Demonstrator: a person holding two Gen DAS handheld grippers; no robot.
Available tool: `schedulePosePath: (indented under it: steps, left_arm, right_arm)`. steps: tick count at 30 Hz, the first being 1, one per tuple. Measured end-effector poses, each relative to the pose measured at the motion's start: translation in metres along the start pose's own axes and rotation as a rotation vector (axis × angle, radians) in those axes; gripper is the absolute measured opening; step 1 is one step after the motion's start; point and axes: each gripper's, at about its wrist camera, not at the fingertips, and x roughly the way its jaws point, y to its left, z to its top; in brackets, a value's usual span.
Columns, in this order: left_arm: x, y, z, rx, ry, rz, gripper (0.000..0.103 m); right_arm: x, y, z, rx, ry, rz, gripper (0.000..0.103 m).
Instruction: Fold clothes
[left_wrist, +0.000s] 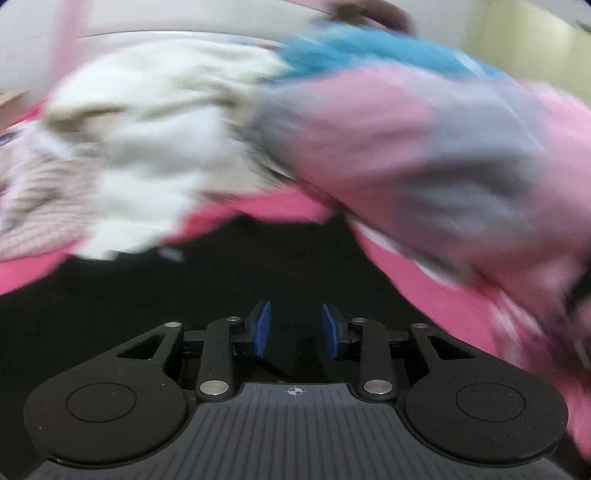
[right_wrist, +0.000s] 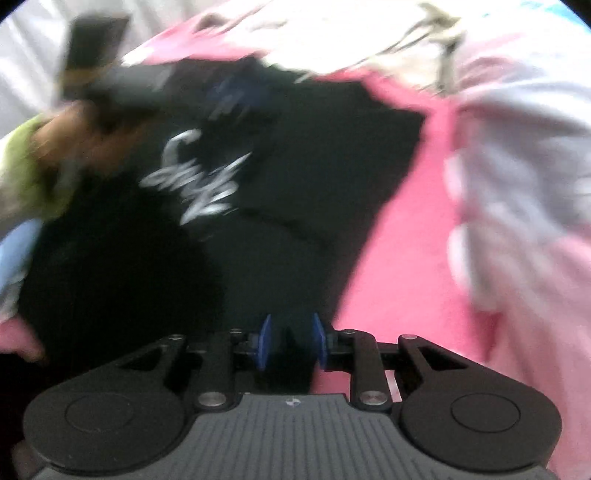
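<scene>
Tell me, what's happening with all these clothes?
A person is folding laundry with a two-finger gripper in each hand. A black shirt with white lettering lies spread on a bright pink surface. The left gripper and right gripper both hover over the black fabric with their blue pads apart, and nothing looks pinched. A jumbled heap waits behind: a cream-white garment, a pink-and-grey garment and something fuzzy blue. The pictures are blurred.
</scene>
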Motion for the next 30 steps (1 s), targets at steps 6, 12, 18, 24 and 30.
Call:
schedulePosePath:
  steps: [6,12,18,24,30]
  left_arm:
    - [0.009,-0.05,-0.028,0.271,0.021,-0.032,0.035]
    - [0.015,-0.064,-0.037,0.321,0.03,-0.022,0.034]
    - [0.022,-0.076,-0.04,0.325,0.029,-0.003,0.002]
    - [0.032,-0.096,-0.04,0.378,0.027,-0.034,0.001]
    - [0.039,-0.098,-0.044,0.371,0.048,-0.043,0.001]
  right_arm:
    - [0.038,0.026,-0.006,-0.137,-0.103,-0.157,0.027]
    - [0.052,0.032,-0.002,-0.185,-0.152,-0.234,0.02]
    - [0.046,0.024,-0.006,-0.112,-0.187,-0.334,0.004]
    - [0.049,0.022,-0.023,-0.093,-0.154,-0.439,0.004]
    - [0.067,0.027,-0.033,-0.145,-0.112,-0.507,0.004]
